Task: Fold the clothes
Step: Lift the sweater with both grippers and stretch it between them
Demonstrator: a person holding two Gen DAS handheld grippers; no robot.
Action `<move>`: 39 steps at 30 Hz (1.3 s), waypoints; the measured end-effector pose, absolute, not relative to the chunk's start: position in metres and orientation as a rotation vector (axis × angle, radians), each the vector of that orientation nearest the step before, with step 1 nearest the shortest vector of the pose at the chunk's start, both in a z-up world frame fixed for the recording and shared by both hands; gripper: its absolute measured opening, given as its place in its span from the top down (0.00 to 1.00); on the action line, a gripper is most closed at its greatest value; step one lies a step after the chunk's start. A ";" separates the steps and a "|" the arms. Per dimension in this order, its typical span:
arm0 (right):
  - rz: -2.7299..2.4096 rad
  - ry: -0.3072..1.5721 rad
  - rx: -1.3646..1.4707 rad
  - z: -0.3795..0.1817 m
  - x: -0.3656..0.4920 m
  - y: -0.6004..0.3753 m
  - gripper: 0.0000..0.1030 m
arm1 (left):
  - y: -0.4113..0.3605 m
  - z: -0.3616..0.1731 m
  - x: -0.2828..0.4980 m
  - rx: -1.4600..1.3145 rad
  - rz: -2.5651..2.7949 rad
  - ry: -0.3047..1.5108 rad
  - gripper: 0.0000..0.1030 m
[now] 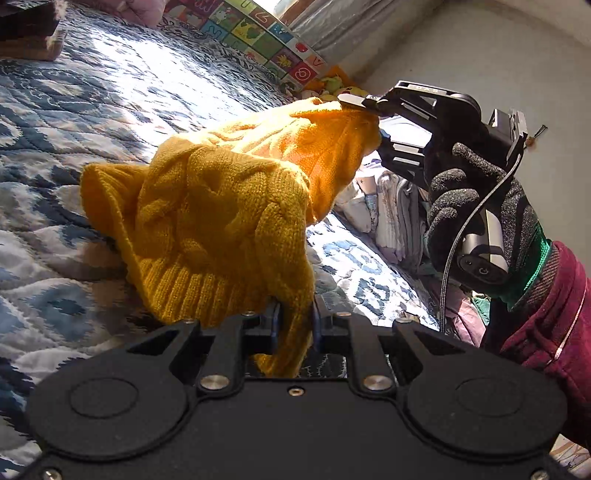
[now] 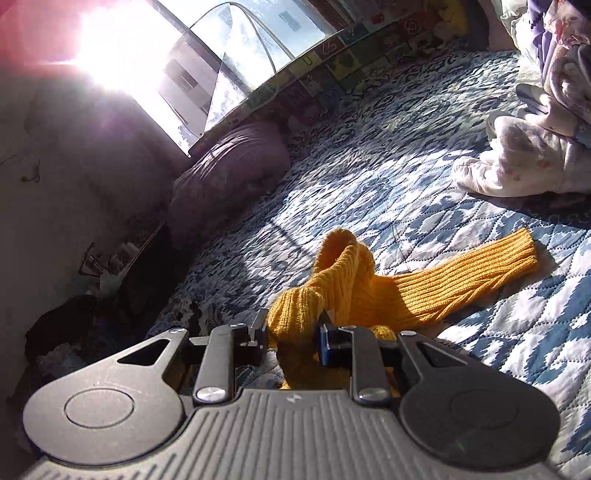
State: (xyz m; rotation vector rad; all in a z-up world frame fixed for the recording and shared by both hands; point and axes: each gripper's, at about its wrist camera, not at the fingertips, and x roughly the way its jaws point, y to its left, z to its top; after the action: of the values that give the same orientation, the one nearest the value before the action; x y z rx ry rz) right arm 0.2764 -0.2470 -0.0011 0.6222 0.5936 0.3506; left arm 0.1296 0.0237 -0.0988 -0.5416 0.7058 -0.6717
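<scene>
A mustard-yellow cable-knit sweater (image 1: 229, 206) hangs bunched above the blue-and-white quilted bed (image 1: 74, 122). My left gripper (image 1: 295, 317) is shut on a ribbed edge of the sweater at the bottom of the left wrist view. In the same view the right gripper (image 1: 373, 122) pinches another part of the knit at upper right, held by a gloved hand (image 1: 476, 206) with a maroon sleeve. In the right wrist view my right gripper (image 2: 293, 332) is shut on the yellow sweater (image 2: 347, 280); one ribbed sleeve cuff (image 2: 513, 254) lies flat on the quilt (image 2: 369, 177) to the right.
A pile of pale clothes (image 2: 532, 147) sits at the bed's far right, also seen as a pale clothes pile (image 1: 384, 210) behind the sweater. A purple pillow (image 2: 229, 173) lies by the window. A colourful patterned mat (image 1: 258, 33) lines the bed's far side. Dark folded items (image 1: 29, 33) rest at upper left.
</scene>
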 end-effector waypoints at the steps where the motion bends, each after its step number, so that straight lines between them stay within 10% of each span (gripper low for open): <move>1: 0.367 0.587 0.597 0.008 0.276 -0.242 0.75 | 0.017 -0.097 0.127 -0.532 -0.716 0.707 0.85; 7: 0.523 0.576 0.427 0.037 0.266 -0.202 0.75 | 0.065 -0.072 0.119 -0.626 -0.707 0.598 0.49; 20: 0.851 0.653 -0.105 -0.014 0.168 -0.037 0.77 | 0.207 -0.092 0.120 -1.130 -0.355 0.475 0.32; 39: 1.123 0.597 -0.405 -0.048 0.068 0.042 0.78 | 0.226 -0.073 0.083 -0.725 -0.448 0.552 0.23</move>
State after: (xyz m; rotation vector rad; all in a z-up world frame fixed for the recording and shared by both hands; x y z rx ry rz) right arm 0.0682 0.0417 -0.0481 -0.4052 0.5965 1.1235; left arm 0.0835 0.2257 -0.0728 -0.7253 0.5516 -0.4475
